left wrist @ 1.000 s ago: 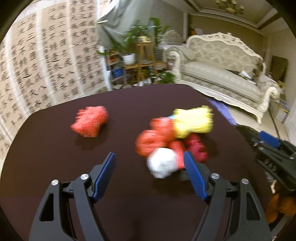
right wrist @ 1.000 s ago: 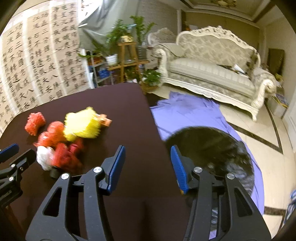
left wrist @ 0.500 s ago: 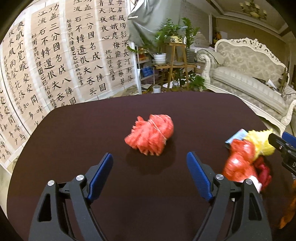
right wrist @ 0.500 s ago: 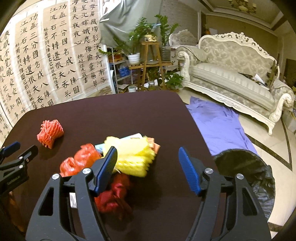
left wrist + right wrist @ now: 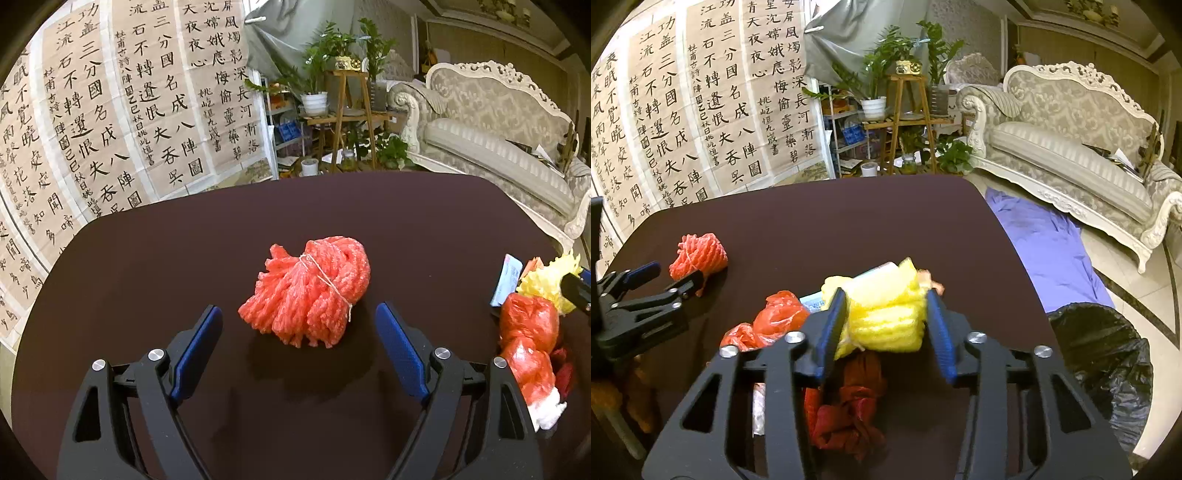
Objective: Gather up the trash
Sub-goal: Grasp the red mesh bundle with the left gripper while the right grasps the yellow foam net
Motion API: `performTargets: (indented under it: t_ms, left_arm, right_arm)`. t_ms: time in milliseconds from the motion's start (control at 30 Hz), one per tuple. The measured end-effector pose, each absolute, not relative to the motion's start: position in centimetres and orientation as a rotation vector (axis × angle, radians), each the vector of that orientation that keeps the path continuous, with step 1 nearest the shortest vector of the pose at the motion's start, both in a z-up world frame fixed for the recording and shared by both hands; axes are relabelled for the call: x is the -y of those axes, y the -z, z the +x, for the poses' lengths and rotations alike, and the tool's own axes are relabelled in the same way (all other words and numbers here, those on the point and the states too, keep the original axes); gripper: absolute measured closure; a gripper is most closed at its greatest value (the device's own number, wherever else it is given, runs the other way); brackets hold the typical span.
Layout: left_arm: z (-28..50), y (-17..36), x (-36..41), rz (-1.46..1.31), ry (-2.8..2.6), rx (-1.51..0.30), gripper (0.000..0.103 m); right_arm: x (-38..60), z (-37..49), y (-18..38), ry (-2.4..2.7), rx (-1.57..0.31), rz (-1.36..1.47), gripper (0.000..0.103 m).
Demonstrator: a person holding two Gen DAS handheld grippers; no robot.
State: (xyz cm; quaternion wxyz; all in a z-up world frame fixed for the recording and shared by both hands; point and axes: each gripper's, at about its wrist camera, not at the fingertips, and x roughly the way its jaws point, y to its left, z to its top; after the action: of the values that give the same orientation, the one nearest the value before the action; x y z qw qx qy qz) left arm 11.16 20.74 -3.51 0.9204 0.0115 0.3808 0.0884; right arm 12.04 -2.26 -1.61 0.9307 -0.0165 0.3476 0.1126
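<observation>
On the dark brown oval table (image 5: 820, 218), with the black-bagged trash bin (image 5: 1108, 354) on the floor just past its right edge, the trash looks light, soft and springy, so it should squash rather than slip or break. The yellow foam-net bundle (image 5: 886, 314), near the table's right edge atop a heap of crumpled red plastic bags (image 5: 772, 321), sits between the right gripper (image 5: 886, 325) jaws, which are closing on its middle and already pressing its sides. The red foam-net bundle tied with string (image 5: 310, 291) lies alone mid-table, just ahead of the left gripper (image 5: 299, 325), whose jaws stand wide and are best closed across its tied waist.
</observation>
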Motion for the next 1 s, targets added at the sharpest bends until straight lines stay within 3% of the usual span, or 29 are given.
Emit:
performTargets:
  t_ms: [67, 200, 267, 400, 1000]
  left_arm:
    - [11.4, 3.7, -20.9, 0.013, -0.169, -0.798, 0.021]
    - [11.8, 4.2, -20.9, 0.014, -0.143, -0.835, 0.047]
    - [11.8, 4.3, -20.8, 0.013, -0.131, -0.843, 0.056]
    - [11.7, 4.2, -20.7, 0.017, -0.126, -0.837, 0.066]
    - [8.2, 1.4, -20.1, 0.004, -0.14, -0.744, 0.071]
  right_arm:
    - [2.4, 12.1, 1.7, -0.234, -0.715, -0.03, 0.071]
    - [2.5, 12.2, 1.7, -0.233, -0.713, -0.029, 0.075]
    - [2.8, 12.1, 1.6, -0.228, -0.703, -0.028, 0.083]
    - [3.2, 12.0, 1.4, -0.232, -0.697, -0.015, 0.089]
    - [4.4, 9.5, -0.7, -0.222, -0.623, 0.012, 0.093]
